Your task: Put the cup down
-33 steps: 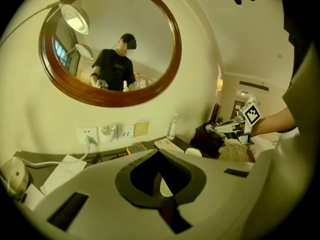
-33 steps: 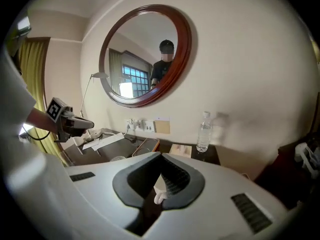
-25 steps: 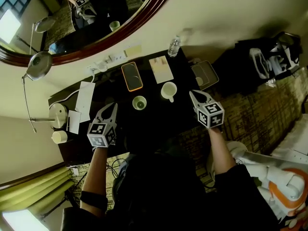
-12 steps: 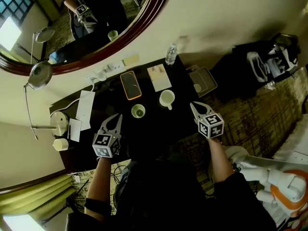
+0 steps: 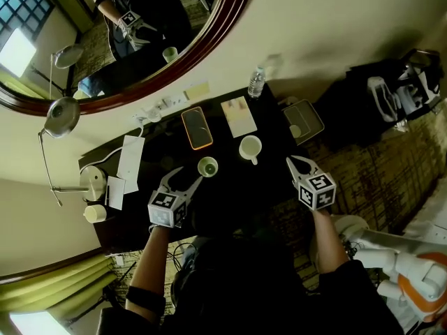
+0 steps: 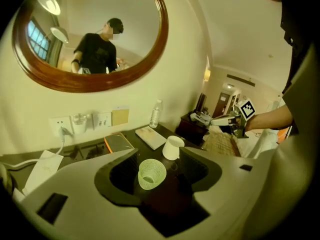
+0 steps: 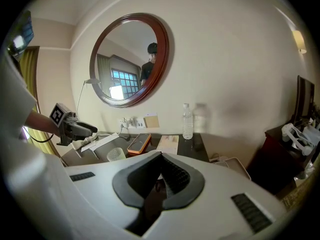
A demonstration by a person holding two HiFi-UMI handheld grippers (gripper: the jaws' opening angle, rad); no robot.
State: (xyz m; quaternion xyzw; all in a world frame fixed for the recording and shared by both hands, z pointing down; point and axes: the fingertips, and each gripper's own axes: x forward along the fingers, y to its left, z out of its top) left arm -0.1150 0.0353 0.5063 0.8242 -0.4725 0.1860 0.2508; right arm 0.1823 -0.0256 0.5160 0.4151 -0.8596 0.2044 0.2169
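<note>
**Left claw lining up on the green cup**

Dark desk [image 5: 230, 187] lies under both claws. Left claw [image 5: 188, 177]: jaws have just been opening, now partly apart, gripping nothing. Right claw [image 5: 298, 162] is closed and empty. White mug [image 6: 173, 147] stands beyond the left claw's tips, slightly right. Green cup [image 6: 151, 173] stands upright on the desk, dead ahead in the left claw's gap, pads clear of it. Probably a reach to grasp: keep the jaws wide, centre the cup, go in low, avoid the mug, squeeze gently.
</note>
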